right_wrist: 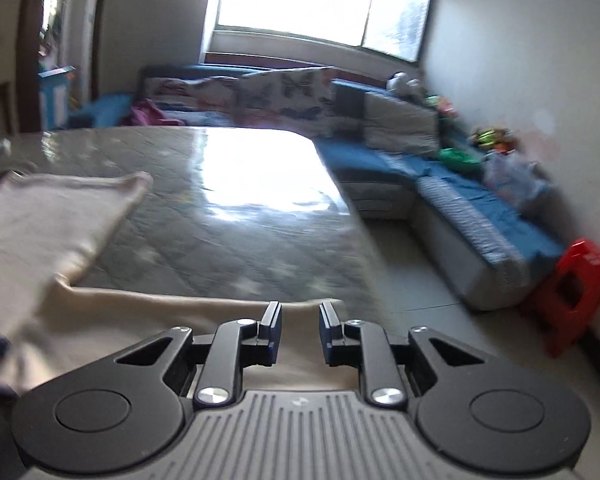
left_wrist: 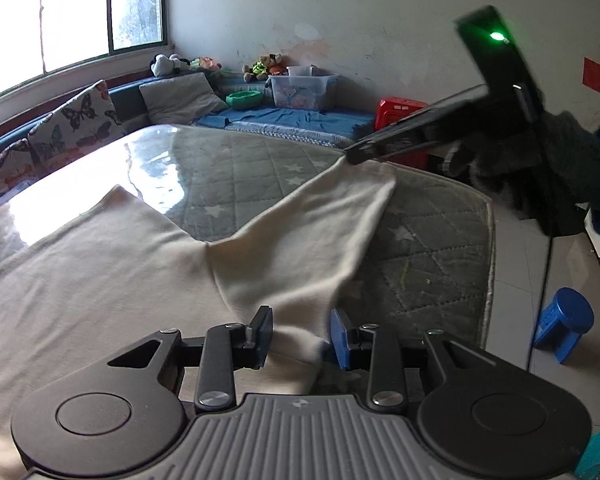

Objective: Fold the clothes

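Note:
A cream garment [left_wrist: 100,280] lies spread on a grey quilted mat [left_wrist: 236,172] under glossy plastic. My left gripper [left_wrist: 300,336] is open, its fingers on either side of a raised fold of the cloth. My right gripper shows in the left wrist view [left_wrist: 360,154] at the tip of a sleeve [left_wrist: 332,216], which is lifted and stretched toward it. In the right wrist view my right gripper [right_wrist: 300,328] has its fingers apart over the garment's edge [right_wrist: 160,312]; nothing shows between them. Another sleeve [right_wrist: 52,208] lies at the left. The view is blurred.
A blue sofa [left_wrist: 284,120] with butterfly cushions [left_wrist: 80,116], soft toys and a clear storage box [left_wrist: 300,88] runs along the far wall. A red stool [right_wrist: 572,292] and a blue stool [left_wrist: 564,324] stand on the tiled floor beside the mat.

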Available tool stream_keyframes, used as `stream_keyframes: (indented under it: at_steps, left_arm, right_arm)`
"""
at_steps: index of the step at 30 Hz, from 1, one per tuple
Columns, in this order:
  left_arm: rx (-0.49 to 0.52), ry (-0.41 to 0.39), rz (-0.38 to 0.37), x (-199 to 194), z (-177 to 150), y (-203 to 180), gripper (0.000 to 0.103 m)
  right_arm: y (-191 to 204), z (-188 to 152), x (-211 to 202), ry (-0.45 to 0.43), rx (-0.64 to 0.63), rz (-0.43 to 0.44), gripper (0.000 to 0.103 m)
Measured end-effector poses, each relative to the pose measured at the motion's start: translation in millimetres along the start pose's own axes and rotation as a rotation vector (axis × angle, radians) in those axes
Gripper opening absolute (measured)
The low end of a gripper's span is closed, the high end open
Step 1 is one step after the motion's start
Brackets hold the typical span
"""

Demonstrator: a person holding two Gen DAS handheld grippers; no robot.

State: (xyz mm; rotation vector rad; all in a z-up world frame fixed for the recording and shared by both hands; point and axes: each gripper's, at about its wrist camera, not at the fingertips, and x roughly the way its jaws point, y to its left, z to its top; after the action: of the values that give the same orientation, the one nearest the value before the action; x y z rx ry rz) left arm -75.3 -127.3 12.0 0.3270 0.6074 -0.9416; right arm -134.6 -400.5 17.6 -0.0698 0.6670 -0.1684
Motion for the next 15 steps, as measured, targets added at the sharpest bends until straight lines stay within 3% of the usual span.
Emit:
stream_keyframes:
  at_steps: [3, 6, 10, 15]
  left_arm:
    - [-0.028, -0.016, 0.017, -9.6, -0.7, 4.3, 0.035]
    - [-0.077, -0.046, 0.095, -28.0, 1.3, 24.5, 0.035]
    - [-0.169, -0.073, 0.271, -53.2, -0.1, 68.6, 0.035]
    - [-0.292, -0.061, 0.563, -65.8, -12.3, 138.8, 0.035]
  right_arm:
    - [-2.4, -1.3, 18.9, 0.053, 0.041, 0.031, 0.02]
    - [-3.7, -6.8, 25.6, 0.082, 0.051, 0.021, 0.021]
    - [4.1, -3.3, 18.1, 0.065, 0.027, 0.028, 0.021]
    - [32.0, 13.5, 4.5, 0.018, -0.029, 0.11, 0.026]
